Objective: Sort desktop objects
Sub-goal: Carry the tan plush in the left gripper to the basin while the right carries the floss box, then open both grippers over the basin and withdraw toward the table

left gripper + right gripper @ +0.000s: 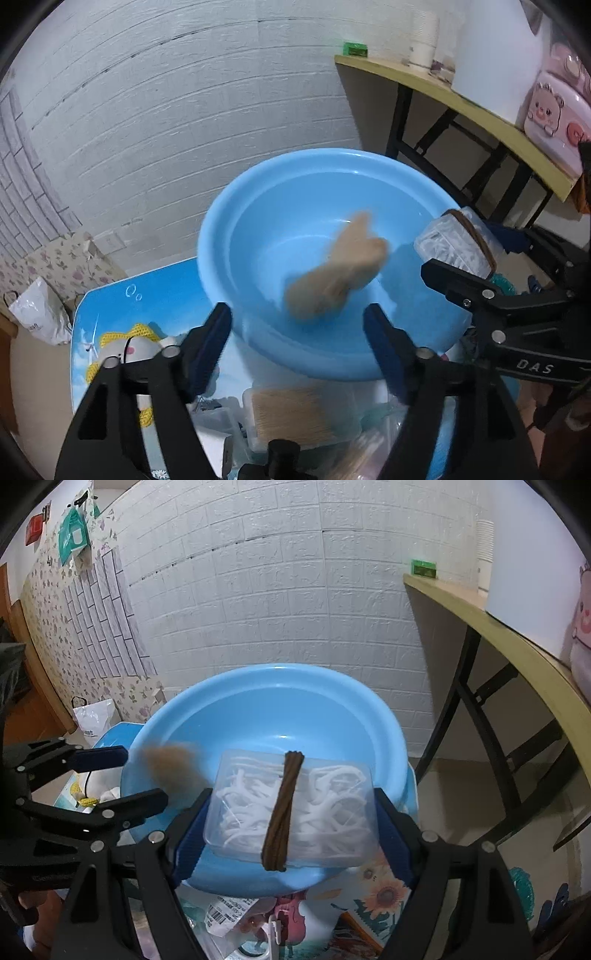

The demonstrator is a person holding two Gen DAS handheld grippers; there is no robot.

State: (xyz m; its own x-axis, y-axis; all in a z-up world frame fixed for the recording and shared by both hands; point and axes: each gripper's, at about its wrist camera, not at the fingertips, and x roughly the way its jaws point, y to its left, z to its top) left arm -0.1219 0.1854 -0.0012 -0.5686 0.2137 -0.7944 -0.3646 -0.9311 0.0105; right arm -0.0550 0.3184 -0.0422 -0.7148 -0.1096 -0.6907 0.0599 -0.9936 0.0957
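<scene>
nearest us in the left wrist view, our left gripper has its jaws standing apart with nothing pressed between the blue pads. just under it on the table lie a clear box of pale wooden sticks and, to the left, a white and yellow crocheted toy on the blue printed tabletop.

in the right wrist view, our right gripper is clamped on a clear plastic box of white floss picks, one blue pad against each end of it. a brown elastic band is wrapped round the box's middle. we hold the box over the near rim of the blue basin.

just beyond the left gripper's fingertips, a tan furry object shows blurred inside the basin, clear of the pads; whether it touches the bottom we cannot tell.

farther back, a yellow-topped side table on black legs stands to the right, and a white brick-pattern wall closes the scene.
</scene>
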